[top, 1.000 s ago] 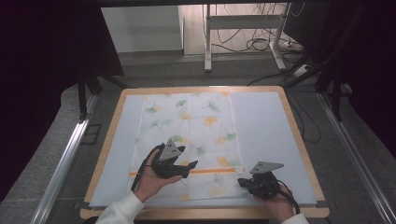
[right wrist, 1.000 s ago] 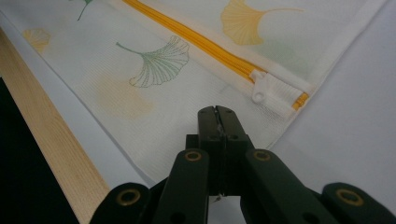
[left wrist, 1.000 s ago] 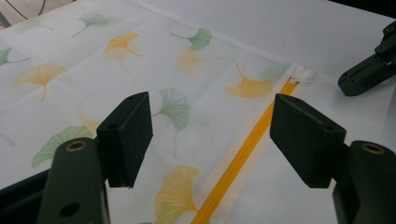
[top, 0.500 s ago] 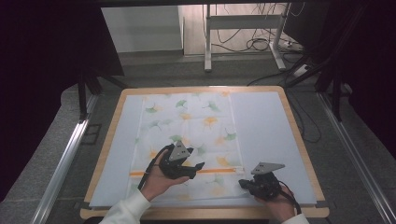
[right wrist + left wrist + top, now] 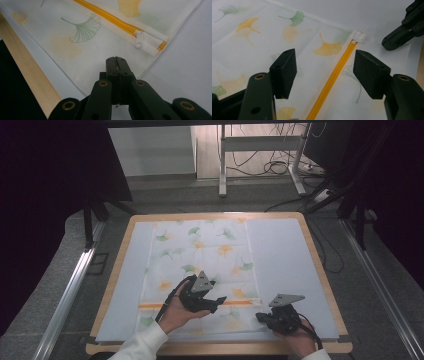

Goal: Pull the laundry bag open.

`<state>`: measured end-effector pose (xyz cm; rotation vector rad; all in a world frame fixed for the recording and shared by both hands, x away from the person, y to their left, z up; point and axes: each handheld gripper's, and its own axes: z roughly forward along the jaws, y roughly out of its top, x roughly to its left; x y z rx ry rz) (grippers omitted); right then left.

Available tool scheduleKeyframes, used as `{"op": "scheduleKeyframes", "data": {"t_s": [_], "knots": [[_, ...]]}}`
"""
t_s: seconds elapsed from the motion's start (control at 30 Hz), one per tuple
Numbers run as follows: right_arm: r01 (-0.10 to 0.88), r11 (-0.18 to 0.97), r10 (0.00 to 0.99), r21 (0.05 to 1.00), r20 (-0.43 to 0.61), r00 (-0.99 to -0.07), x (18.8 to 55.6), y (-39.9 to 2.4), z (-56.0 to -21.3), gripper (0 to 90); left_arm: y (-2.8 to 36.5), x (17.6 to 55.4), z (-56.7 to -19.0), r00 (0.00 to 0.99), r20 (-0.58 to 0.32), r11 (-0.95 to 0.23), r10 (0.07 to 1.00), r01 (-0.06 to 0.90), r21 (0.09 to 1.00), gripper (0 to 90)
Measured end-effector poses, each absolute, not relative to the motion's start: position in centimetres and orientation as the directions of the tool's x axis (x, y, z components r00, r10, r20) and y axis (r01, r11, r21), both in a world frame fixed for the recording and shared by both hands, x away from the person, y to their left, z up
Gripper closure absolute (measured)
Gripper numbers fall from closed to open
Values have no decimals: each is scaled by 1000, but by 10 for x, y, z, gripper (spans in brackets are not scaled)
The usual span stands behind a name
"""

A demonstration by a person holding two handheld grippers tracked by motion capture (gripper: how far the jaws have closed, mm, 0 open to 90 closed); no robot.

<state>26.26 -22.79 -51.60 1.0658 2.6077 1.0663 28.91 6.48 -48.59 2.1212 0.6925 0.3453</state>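
I see the table (image 5: 320,270), wood-edged under a pale sheet, across the centre of the high view. On it lies the mesh bag (image 5: 200,270), white with ginkgo-leaf print, flat at centre frame. Its yellow zipper (image 5: 235,303) runs level across the lower middle, and the white zipper pull (image 5: 146,42) sits at the zipper's right end. My left gripper (image 5: 217,301), lower centre, hangs over the zipper; its jaws have just been closing slightly yet stand well apart, with nothing pressed between the pads. My right gripper (image 5: 260,316), lower right, has its jaws fully closed, pinching the bag's edge just below the pull.
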Motion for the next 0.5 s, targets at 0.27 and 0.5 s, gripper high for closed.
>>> {"op": "scheduleKeyframes", "data": {"t_s": [0.27, 0.5], "knots": [[563, 505, 654, 655, 135, -744, 263, -228, -516, 889, 60, 290, -487, 815, -22, -476, 579, 360, 803, 352], [565, 507, 654, 651, 137, -744, 263, -228, -517, 890, 56, 291, -490, 819, -33, -474, 573, 365, 801, 351]]}}
